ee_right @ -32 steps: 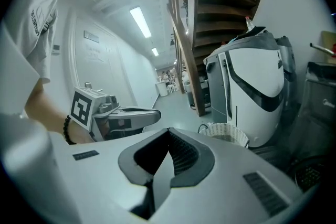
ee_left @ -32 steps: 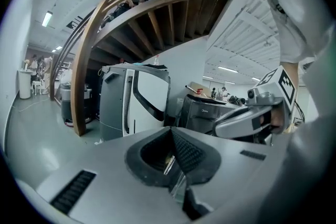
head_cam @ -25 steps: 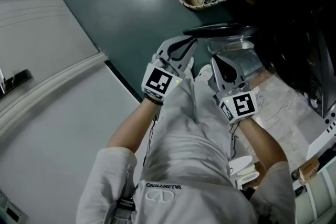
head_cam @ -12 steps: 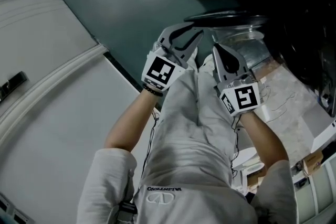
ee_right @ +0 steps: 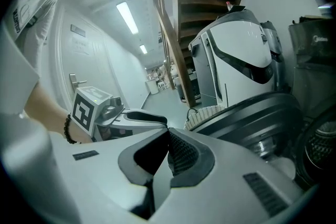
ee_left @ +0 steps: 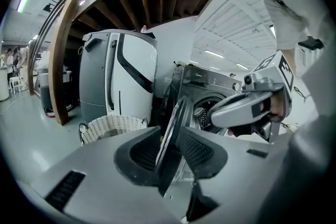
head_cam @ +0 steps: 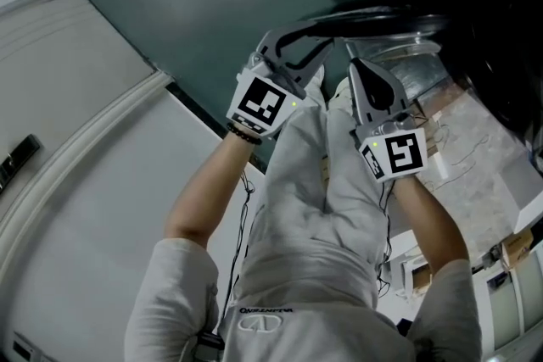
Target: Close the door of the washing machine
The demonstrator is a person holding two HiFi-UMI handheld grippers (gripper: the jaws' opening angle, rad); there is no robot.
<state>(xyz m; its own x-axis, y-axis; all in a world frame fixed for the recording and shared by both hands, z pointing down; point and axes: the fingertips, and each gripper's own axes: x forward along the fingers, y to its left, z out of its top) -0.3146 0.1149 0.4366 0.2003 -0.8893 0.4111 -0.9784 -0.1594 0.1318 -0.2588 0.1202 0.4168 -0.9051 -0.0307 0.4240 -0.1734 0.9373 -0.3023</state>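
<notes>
Round dark-rimmed glass washing-machine door (ee_left: pixel 175 118) stands swung open from the grey front-loading machine (ee_left: pixel 220 86), its rim edge-on between my left gripper's (ee_left: pixel 169 152) opening jaws, unpinched. My right gripper (ee_right: pixel 168 150) is closed and empty. The door is stiff, hinged and probably heavy, so I'd push the rim, not the glass

Shirt (head_cam: pixel 288 250), near hem: "VALENTINO" w/ a V-in-oval logo under it, reads upside down in head view. Washing machine (ee_left: pixel 210 93), top panel: "Midea", small & faint. Same word on its dark panel in right gripper view. Print on shirt sleeve there: too blurred to read.
</notes>
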